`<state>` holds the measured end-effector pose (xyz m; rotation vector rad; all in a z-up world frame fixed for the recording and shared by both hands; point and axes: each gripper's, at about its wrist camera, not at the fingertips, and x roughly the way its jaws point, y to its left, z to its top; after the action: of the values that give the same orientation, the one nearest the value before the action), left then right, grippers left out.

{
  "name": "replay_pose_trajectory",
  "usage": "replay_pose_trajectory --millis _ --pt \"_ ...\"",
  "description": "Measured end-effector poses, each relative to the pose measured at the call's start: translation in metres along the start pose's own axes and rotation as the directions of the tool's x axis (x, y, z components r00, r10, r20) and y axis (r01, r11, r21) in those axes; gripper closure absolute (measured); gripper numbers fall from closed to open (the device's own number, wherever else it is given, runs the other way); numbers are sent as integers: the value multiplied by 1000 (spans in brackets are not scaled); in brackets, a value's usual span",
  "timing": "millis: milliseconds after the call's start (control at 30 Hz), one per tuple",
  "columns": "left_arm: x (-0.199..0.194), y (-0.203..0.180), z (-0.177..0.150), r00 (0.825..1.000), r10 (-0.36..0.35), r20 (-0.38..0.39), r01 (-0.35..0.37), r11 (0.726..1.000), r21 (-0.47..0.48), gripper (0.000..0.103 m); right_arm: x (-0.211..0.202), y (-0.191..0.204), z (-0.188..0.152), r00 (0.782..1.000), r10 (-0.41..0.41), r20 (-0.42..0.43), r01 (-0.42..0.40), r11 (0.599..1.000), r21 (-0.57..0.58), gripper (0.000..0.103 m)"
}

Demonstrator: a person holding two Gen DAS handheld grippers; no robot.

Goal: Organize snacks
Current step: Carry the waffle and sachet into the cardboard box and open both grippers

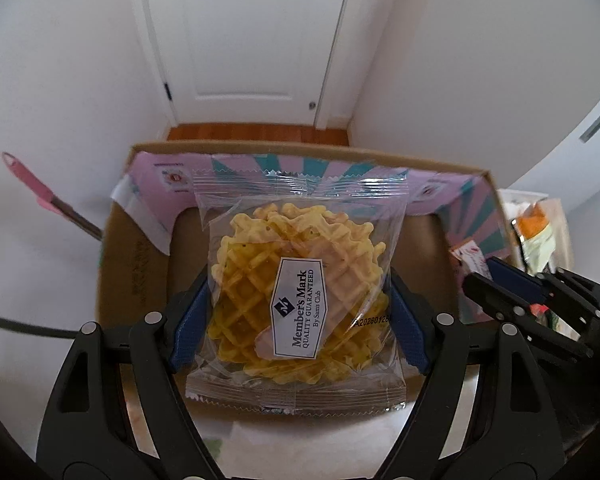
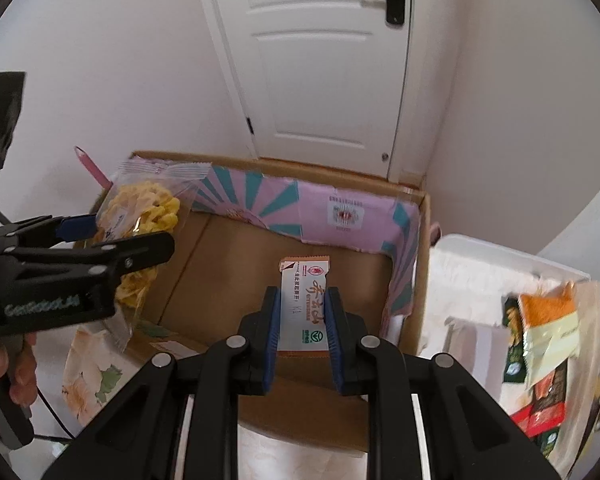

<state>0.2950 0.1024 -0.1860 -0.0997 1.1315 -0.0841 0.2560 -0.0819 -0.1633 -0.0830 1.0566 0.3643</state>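
Observation:
My left gripper [image 1: 298, 312] is shut on a clear bag of yellow waffle crisps [image 1: 300, 292] with a Member's Mark label, held above the open cardboard box [image 1: 132, 264]. In the right wrist view the same bag [image 2: 140, 216] hangs at the box's left side in the left gripper [image 2: 112, 236]. My right gripper [image 2: 303, 312] is shut on a small white and orange snack packet [image 2: 302, 304], held over the right part of the box [image 2: 422, 240]. The right gripper also shows at the right edge of the left wrist view [image 1: 496, 280].
The box has pink and teal printed flaps [image 2: 320, 208] folded inside. A white bin [image 2: 480, 264] stands right of the box with several snack packets [image 2: 548, 340] beside it. A pink-handled tool [image 1: 32, 184] lies left of the box. A white door [image 2: 324, 60] and walls stand behind.

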Motion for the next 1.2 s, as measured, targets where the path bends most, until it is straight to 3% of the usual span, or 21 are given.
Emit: replay_pose_trajectory --millis 333,400,467,767,1167,1200 --pt "30 12 9 998 6 -66 -5 1000 16 24 21 7 -2 999 -20 -33 21 1000 17 83" --pt "34 12 10 997 7 -82 -6 1000 4 17 24 9 -3 999 -24 -36 24 1000 17 83" --pt "33 13 11 997 13 -78 -13 1000 -5 0 25 9 -3 999 -26 -39 27 999 17 83" --pt "1 11 5 999 38 -15 -38 999 18 0 27 2 -1 998 -24 -55 25 1000 17 83" --pt "-25 16 -10 998 64 28 -64 998 -2 0 56 7 33 993 53 -103 -49 998 35 83" --pt "-27 16 -12 997 67 30 -67 998 -1 0 57 7 33 993 54 -106 -50 998 39 76"
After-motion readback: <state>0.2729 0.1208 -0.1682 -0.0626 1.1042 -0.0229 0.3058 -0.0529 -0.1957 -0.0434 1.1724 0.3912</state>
